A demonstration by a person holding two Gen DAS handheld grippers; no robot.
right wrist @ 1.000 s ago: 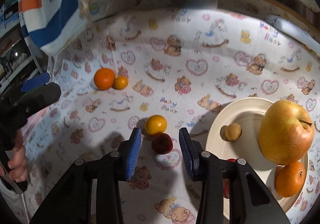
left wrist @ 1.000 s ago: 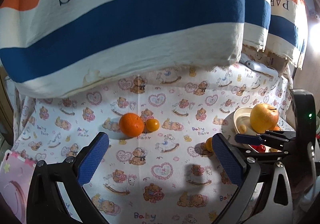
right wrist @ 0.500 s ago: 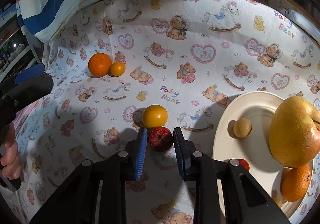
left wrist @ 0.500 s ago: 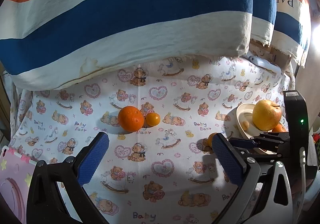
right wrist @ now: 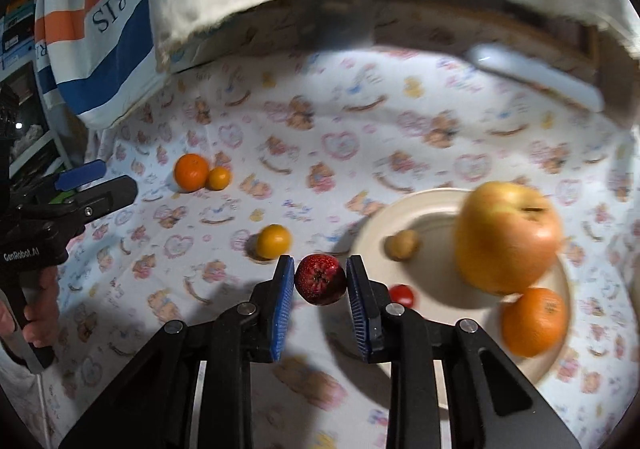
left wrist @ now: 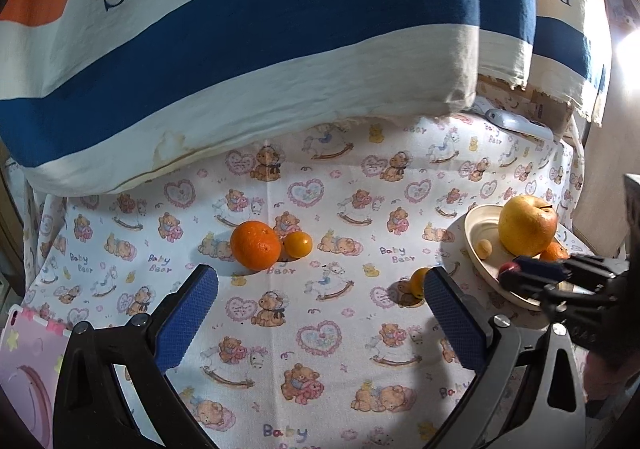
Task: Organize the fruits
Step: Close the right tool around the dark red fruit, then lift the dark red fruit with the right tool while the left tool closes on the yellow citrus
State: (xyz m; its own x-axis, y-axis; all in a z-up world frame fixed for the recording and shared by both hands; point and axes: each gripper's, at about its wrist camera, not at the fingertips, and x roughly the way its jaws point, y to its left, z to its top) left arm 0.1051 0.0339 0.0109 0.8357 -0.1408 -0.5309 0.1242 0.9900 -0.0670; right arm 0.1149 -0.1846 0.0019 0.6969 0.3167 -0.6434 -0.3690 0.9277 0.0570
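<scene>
Left wrist view
Left hand-held gripper: jaws spread wide, holding nothing, above the teddy-bear print cloth.
Ahead of it: large round orange touching a small yellow-orange citrus.
Beside its right finger: another small citrus, partly hidden.

Right wrist view
Right hand-held gripper: closed onto a dark red dimpled round fruit, pinched at its sides.
To its right: cream round plate carrying a big yellow-red apple, an orange, a small tan fruit and a small red fruit.
Risk: round fruit may squirt from the pads; released near the rim, it may roll off or nudge the apple.
Risk: frame is blurred, so fast travel could loosen the grip.
</scene>
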